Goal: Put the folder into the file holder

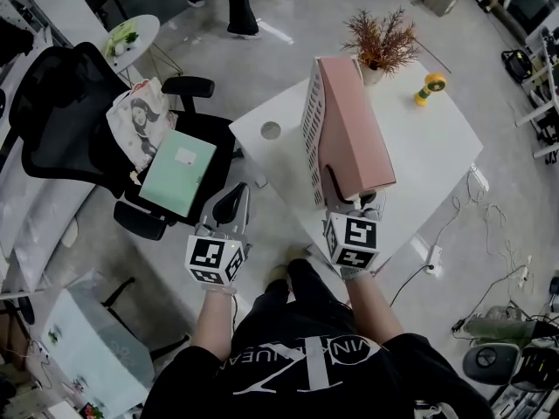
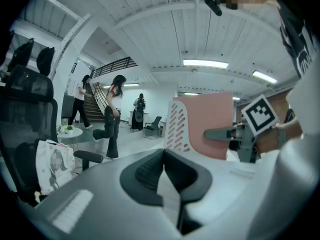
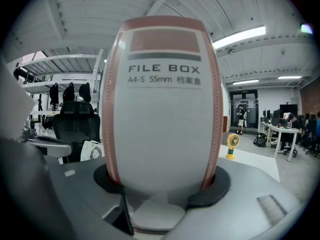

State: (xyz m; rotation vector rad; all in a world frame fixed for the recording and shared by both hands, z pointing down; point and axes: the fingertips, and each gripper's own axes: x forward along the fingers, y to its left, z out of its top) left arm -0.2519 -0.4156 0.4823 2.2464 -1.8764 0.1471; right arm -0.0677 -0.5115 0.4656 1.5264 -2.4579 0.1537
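In the head view, the pink folder (image 1: 354,120) stood in the white slotted file holder (image 1: 312,125), which ran from the plant (image 1: 382,40) at the far corner of the tabletop (image 1: 437,138) toward its near edge. The right tool (image 1: 352,197) was at the folder's near end. The left tool (image 1: 229,209) hung off the tabletop's left edge, above a chair (image 1: 61,103) that carried a green folder (image 1: 179,171). The tabletop's right half was bare except for a yellow fan (image 1: 428,87) near the far edge.

In the left gripper view, the left tool's jaws were together with nothing between them. The holder's slotted wall stood in front of the pink folder.

In the right gripper view, the right tool's pads were clamped on both sides of the folder's labelled spine (image 3: 162,104).

The folder looked nearly or fully seated. The right tool would best press it home, then open wide and back straight out over the near edge. The idle left tool could steady the holder's wall, since the holder might slide or tip.
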